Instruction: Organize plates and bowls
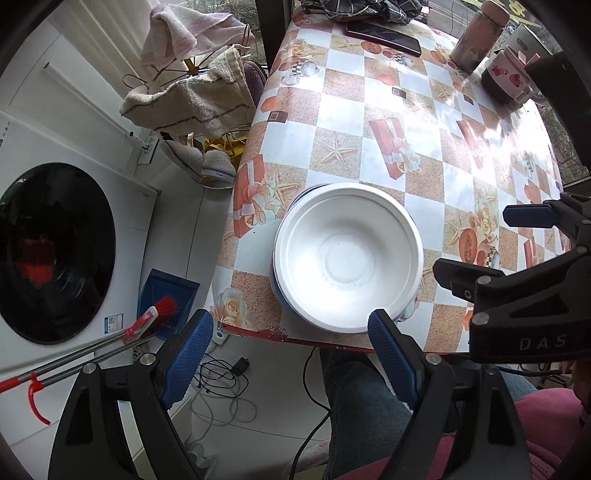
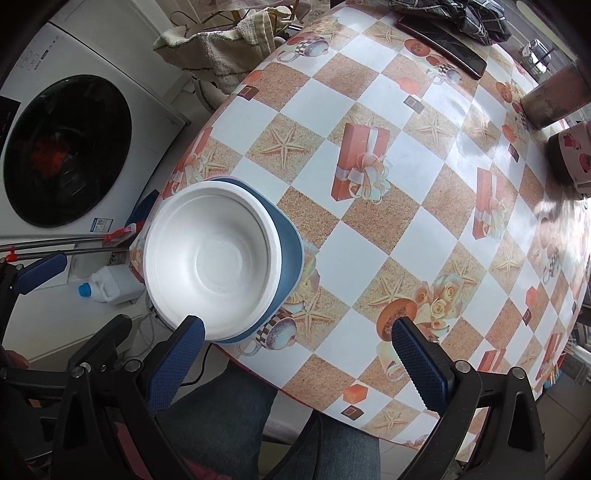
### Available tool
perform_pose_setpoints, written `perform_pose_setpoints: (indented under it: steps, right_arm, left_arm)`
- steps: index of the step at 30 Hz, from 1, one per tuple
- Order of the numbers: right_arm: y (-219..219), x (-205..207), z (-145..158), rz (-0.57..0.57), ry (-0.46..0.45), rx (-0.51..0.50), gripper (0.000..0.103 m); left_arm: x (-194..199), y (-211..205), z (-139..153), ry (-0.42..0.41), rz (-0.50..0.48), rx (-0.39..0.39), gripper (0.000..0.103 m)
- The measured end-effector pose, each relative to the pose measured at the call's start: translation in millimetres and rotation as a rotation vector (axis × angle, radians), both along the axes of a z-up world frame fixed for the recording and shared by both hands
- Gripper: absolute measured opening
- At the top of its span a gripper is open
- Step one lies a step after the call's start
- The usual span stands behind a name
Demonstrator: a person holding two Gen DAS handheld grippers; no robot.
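A white bowl (image 1: 349, 254) sits nested on a blue plate (image 2: 290, 251) at the desk's (image 1: 369, 122) near edge. Both claws, left claw (image 1: 291, 360) and right claw (image 2: 297, 363), hang spread apart, holding nothing. "DAS" shows on the right claw's body.

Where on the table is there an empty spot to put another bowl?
The widest bare patch is the table's middle, between the white bowl on the blue plate and the mug. The near edge right of the plate is free too. It is crowded along the far side: phone, dark cloth, metal flask, mug.
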State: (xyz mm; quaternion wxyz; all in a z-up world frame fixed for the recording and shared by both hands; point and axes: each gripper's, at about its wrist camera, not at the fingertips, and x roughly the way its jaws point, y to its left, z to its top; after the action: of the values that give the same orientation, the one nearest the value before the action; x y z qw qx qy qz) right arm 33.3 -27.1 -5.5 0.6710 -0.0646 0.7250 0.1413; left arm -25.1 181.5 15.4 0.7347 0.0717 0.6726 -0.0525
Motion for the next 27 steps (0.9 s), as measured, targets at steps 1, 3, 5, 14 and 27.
perform_pose_setpoints:
  steps: [1,3,5,14,27]
  right_arm:
    - [0.2,0.0,0.4,0.003,-0.002,-0.003,0.102]
    - [0.6,0.1,1.1,0.007,-0.006,-0.005,0.102]
    - [0.8,0.3,1.0,0.01,-0.006,-0.006,0.102]
    - [2.3,0.2,0.4,0.016,-0.005,-0.003,0.102]
    - [4.2,1.7,-2.7,0.026,0.005,0.004,0.102]
  left_arm:
    - [-0.3,-1.4,1.0,-0.003,-0.006,-0.002,0.088]
    - [0.1,-3.6,1.8,-0.005,-0.017,0.0,0.088]
    - [0.8,-4.5,1.8,-0.004,-0.022,0.003,0.088]
    - [0.6,-5.0,1.2,-0.006,-0.024,0.012,0.088]
    - [3.9,-3.8,-1.5,0.007,-0.021,0.022,0.088]
